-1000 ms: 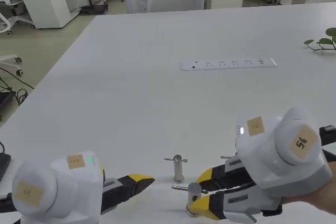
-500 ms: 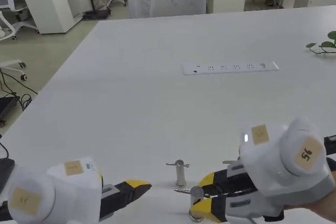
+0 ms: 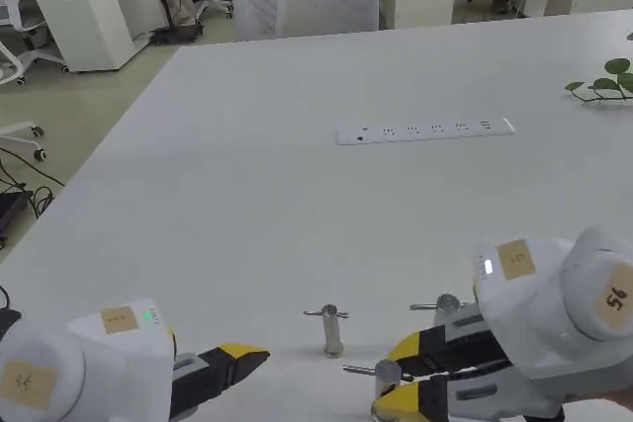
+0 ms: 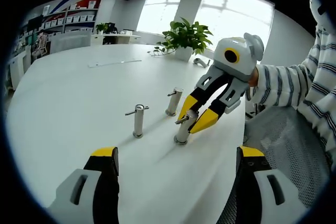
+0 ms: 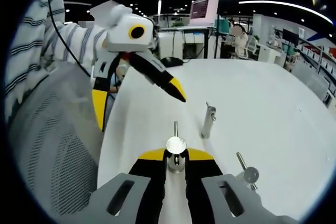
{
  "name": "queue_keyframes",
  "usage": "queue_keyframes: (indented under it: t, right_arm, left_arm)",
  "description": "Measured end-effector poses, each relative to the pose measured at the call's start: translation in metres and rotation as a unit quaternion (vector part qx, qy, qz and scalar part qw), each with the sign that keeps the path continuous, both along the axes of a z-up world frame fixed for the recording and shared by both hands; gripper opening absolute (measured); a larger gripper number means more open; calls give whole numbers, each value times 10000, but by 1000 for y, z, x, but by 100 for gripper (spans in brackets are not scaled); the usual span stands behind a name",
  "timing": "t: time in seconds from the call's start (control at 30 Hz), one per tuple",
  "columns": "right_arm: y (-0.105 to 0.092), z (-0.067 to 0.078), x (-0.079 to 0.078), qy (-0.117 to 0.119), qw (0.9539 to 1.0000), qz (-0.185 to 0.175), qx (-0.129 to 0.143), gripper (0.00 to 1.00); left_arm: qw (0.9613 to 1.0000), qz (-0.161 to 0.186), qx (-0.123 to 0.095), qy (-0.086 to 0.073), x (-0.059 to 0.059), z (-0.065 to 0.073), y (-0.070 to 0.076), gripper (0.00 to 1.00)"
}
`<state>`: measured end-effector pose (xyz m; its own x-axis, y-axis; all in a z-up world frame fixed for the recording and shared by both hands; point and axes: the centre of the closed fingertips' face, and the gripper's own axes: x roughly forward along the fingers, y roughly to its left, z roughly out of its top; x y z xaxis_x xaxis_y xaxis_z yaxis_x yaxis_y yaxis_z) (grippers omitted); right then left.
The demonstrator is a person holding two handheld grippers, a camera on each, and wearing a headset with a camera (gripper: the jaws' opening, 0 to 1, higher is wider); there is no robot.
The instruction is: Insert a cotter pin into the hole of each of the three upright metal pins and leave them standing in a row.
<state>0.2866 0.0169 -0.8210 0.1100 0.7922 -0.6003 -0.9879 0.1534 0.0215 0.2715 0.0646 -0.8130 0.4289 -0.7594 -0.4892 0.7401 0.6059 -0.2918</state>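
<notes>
**Subject:** the held pin (image 5: pixel 176 146) stands upright near the front edge of the table (image 3: pixel 247 205), with a cotter pin (image 3: pixel 358 370) lying crosswise through its head. The right gripper (image 3: pixel 399 379) has its jaws pressed against the shank from either side, just below the head, as its own view shows.

The second pin (image 3: pixel 331 331) and third pin (image 3: pixel 447 303) stand free just beyond it. Each is likewise fitted with a crosswise pin.

The held pin sits nearer the person than the other two and out of their line. The grip on the shank is judged to be for moving it upright into the row, which appears to be the work left.

The left gripper (image 4: pixel 176 156) hangs near, to the left, with jaws spread wide and carrying nothing. It is clear of all three pins and is judged to be on standby.

**Surface:** white, flat and bare around the pins. A power strip (image 3: pixel 425 130) lies well apart at mid-table, and a plant sprig (image 3: pixel 598 86) sits at the far right edge.

**Room:** an open office, with a chair (image 3: pixel 307 2) at the table's far side and white cabinets (image 3: pixel 84 2) beyond.
</notes>
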Motion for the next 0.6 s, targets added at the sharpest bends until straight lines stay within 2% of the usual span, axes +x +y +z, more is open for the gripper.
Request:
queue_keyframes:
  t: [0.13,0.27,0.6]
  right_arm:
    - [-16,4,2,-3,10000,-12,37,12]
    - [-34,7,3,-43,9999,92,-46,12]
    - [-74,12,13,-164,9996,178,-140,12]
  left_arm:
    - [10000,31,38,-15,0,2,1,95]
    - [9999,113,-68,99,-1,3,0,94]
    - [9999,158,-58,14,0,9,1,96]
